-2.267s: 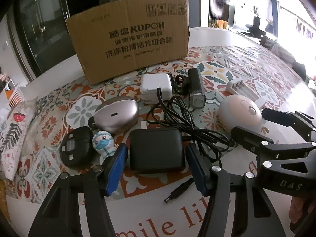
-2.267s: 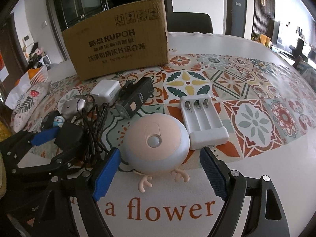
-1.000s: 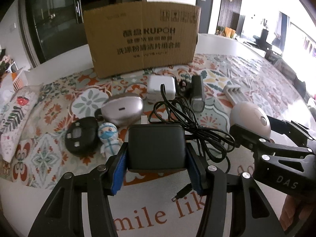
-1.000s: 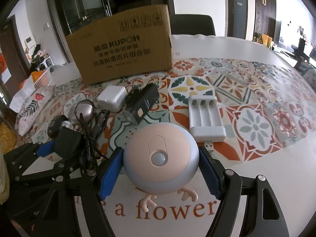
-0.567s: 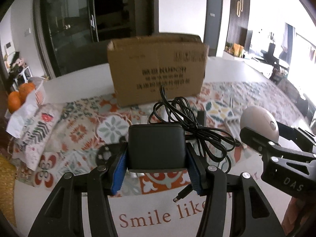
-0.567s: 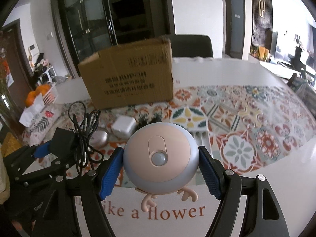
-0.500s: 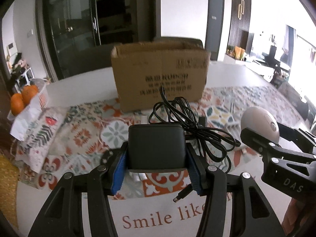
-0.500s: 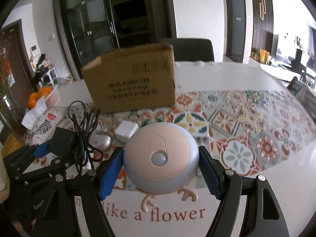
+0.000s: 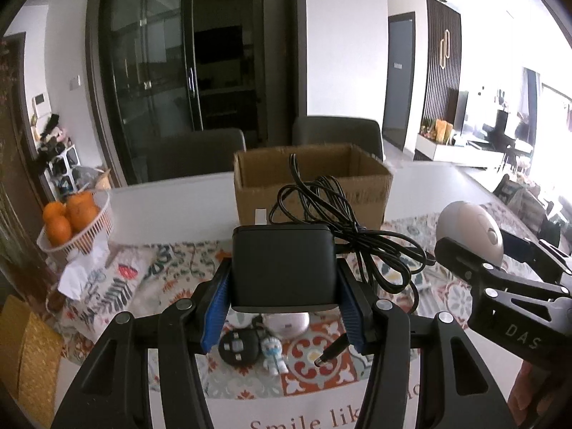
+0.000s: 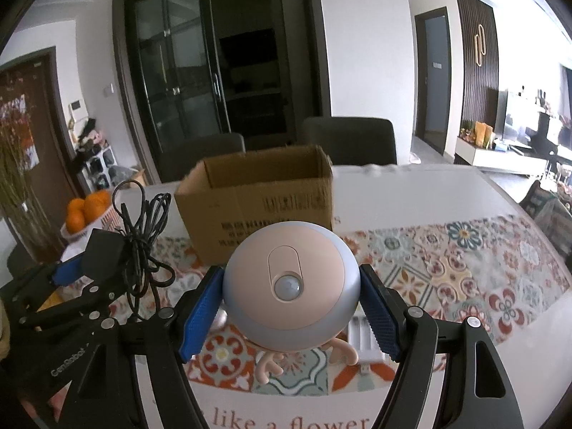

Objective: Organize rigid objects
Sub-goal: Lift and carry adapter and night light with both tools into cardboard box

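Black power adapter (image 9: 284, 268) in left claw (image 9: 285, 304) — round night light (image 10: 291, 287) in right claw (image 10: 291, 316).

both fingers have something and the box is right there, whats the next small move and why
Probably carry both forward until they are over the open cardboard box. The left gripper is clamped on the black power adapter, whose cable dangles loose; the right gripper holds the round pink night light. Both are held above the table, short of the box, and the cable could snag on its rim.
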The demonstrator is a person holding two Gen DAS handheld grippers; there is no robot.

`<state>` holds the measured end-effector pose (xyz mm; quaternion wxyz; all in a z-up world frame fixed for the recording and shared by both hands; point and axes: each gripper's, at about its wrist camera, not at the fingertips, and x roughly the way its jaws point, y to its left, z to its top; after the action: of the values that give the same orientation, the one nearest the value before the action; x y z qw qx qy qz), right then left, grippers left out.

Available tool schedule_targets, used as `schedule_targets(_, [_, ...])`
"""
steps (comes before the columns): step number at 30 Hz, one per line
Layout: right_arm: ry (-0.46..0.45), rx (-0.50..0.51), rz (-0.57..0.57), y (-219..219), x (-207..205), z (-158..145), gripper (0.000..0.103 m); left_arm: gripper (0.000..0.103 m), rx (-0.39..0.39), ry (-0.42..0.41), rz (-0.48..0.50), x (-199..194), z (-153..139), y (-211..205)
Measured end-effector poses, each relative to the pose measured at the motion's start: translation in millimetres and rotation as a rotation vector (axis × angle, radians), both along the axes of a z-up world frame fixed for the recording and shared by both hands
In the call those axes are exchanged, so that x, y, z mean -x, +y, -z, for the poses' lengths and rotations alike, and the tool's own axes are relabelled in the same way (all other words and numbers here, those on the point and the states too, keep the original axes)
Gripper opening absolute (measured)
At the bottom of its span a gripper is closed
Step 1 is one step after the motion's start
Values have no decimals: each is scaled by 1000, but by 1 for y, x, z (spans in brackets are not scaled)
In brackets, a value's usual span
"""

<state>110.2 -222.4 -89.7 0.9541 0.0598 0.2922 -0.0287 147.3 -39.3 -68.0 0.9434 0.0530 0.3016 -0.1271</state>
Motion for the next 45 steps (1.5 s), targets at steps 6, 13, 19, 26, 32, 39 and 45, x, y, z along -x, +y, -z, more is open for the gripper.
schedule_targets(6, [-29, 1, -6, 4, -10, -20, 75, 54, 29, -15, 3, -11, -18, 2])
schedule_targets(13, [-52, 12, -14, 4, -25, -39, 75, 54, 42, -30, -15, -27, -31, 3])
schedule_targets(19, [-45, 2, -34, 3, -44, -50, 75, 54, 35, -39, -12, -45, -43, -1])
schedule_targets(26, [-51, -9, -43, -2, -68, -62, 75, 54, 45, -40, 4, -66, -54, -4])
schedule_targets(32, [-54, 0, -45, -5, -89, -74, 75, 54, 38, -45, 11, -89, -66, -10])
schedule_targets(39, [-45, 15, -51, -9, -117, -90, 75, 54, 29, -26, 26, -116, -74, -17])
schedule_targets(45, [-1, 31, -59, -11, -146, -96, 75, 54, 17, 16, 32, -142, -76, -22])
